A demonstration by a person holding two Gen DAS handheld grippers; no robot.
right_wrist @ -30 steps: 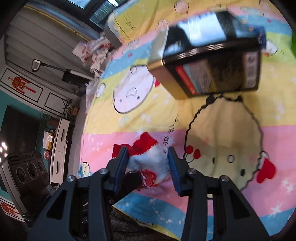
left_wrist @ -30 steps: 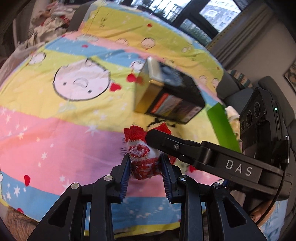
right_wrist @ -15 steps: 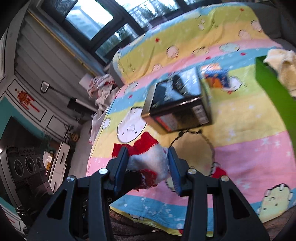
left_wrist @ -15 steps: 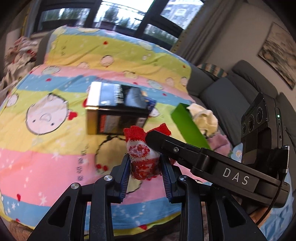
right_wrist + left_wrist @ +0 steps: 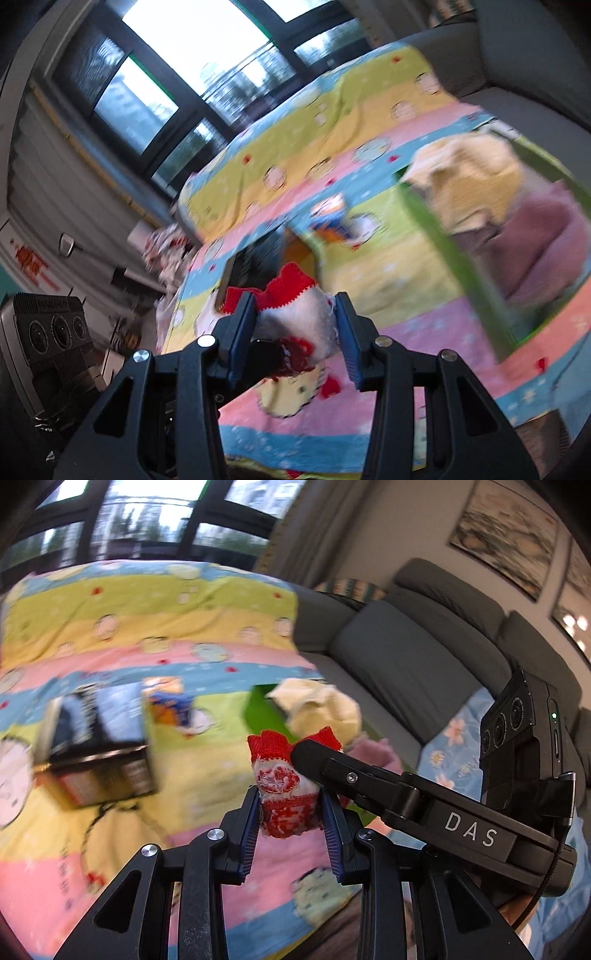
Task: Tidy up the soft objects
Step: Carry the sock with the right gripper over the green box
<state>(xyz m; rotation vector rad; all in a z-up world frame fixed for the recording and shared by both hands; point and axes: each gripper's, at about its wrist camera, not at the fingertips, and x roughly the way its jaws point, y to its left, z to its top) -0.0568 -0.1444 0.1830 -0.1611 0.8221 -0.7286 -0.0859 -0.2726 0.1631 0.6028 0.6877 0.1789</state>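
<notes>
Green bin [image 5: 258,705] now ahead — both tongs [image 5: 290,810] grip sock [image 5: 284,794].

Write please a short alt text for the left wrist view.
Left gripper and right gripper both clamp a red-and-white sock above a striped cartoon blanket. Behind: green bin with cream cloth, grey sofa.

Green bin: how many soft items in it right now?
2 visible: a cream cloth on top at the green bin's far end, a mauve cloth nearer. More may lie underneath.
</notes>
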